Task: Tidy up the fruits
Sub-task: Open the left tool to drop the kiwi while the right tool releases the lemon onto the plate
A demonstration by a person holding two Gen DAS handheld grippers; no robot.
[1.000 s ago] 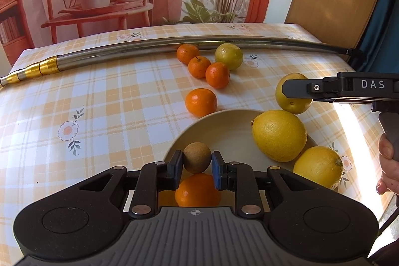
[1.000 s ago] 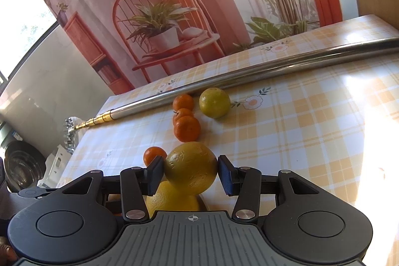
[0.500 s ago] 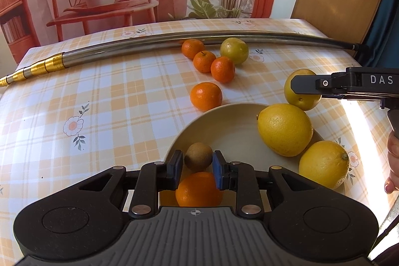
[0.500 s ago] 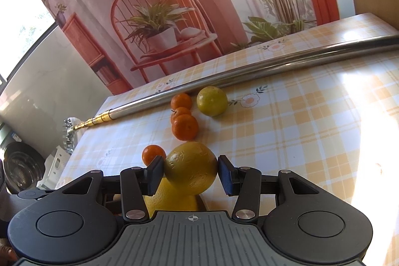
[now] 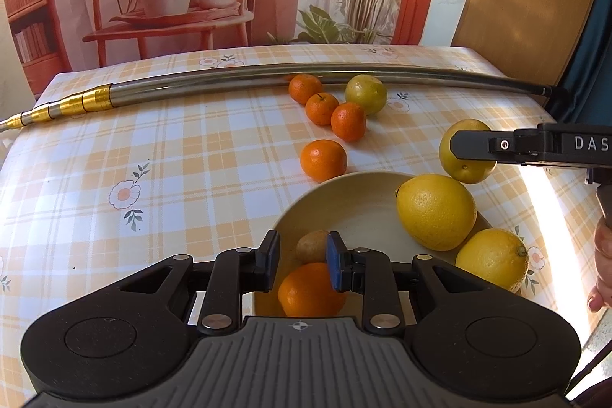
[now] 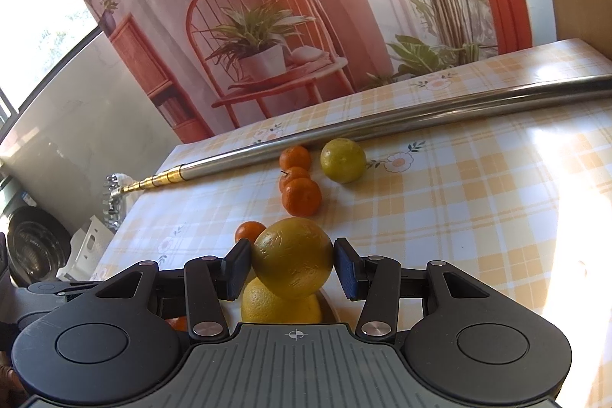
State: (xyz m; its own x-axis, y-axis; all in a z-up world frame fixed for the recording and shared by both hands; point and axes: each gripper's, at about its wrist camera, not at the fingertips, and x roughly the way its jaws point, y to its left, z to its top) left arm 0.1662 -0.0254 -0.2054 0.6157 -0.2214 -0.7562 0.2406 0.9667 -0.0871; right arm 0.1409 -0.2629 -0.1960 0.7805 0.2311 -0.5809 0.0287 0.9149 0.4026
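In the left wrist view, a cream bowl (image 5: 344, 178) holds an orange (image 5: 310, 289), a brown kiwi (image 5: 311, 247) and a big lemon (image 5: 436, 211). A second lemon (image 5: 493, 259) rests at its right rim. My left gripper (image 5: 302, 255) stands open over the bowl. The kiwi lies between its pads with a gap on the left side. My right gripper (image 6: 292, 262) is shut on a yellow-green citrus (image 6: 292, 257). That citrus (image 5: 466, 155) hangs just beyond the bowl's far right rim, above a lemon (image 6: 281, 304).
Loose mandarins (image 5: 323, 159) (image 5: 348, 121) and a greenish citrus (image 5: 365, 93) lie on the checked tablecloth beyond the bowl. A long metal pole (image 5: 267, 79) crosses the table's far side. A hand (image 5: 602, 255) shows at the right edge.
My left gripper's pads have parted from the kiwi, which now rests lower in the bowl. The right gripper still holds its citrus and has barely shifted.
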